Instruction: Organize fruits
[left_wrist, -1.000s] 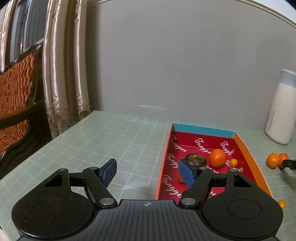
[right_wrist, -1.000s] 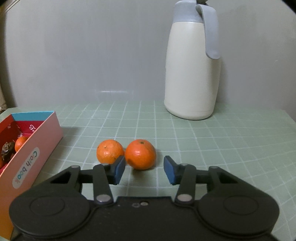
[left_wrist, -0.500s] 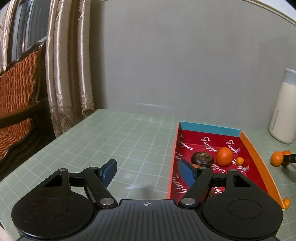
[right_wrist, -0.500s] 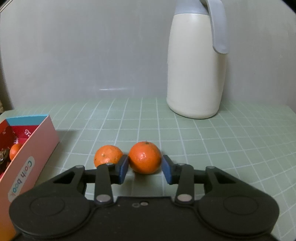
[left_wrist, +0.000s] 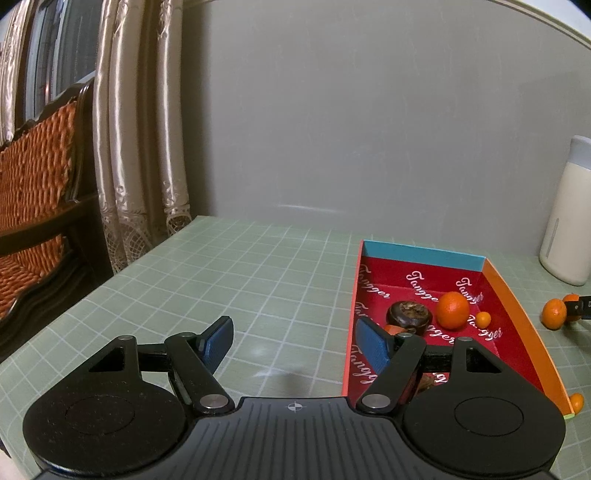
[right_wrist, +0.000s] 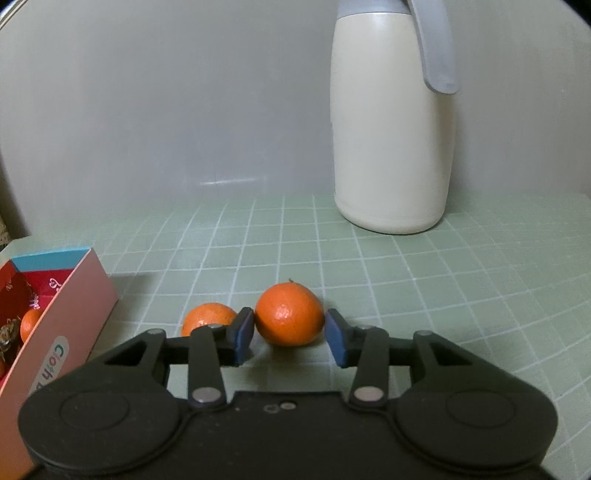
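Observation:
My right gripper (right_wrist: 290, 334) is shut on a large mandarin (right_wrist: 290, 314), with a blue pad against each side; the fruit is low over the green grid mat. A second mandarin (right_wrist: 207, 321) lies just left of it, outside the left finger. The red open box (left_wrist: 517, 306) holds a mandarin (left_wrist: 452, 310), a tiny orange fruit (left_wrist: 482, 319) and a dark brown fruit (left_wrist: 408, 317). My left gripper (left_wrist: 293, 328) hangs open and empty over the mat, its right finger at the box's near left wall. The left gripper's body hides more fruit in the box.
A cream thermos jug (right_wrist: 391, 129) stands at the back right of the mat. The box's pink outer wall (right_wrist: 74, 317) is close on the left of the right gripper. A small orange fruit (left_wrist: 576, 402) lies by the box's near right corner. A wooden chair (left_wrist: 37, 221) and curtains (left_wrist: 140, 147) stand beyond the table's left edge.
The right gripper slid forward around the large mandarin and its jaws narrowed until the pads met the fruit. The left gripper's view drifted slightly; its jaws kept the same width.

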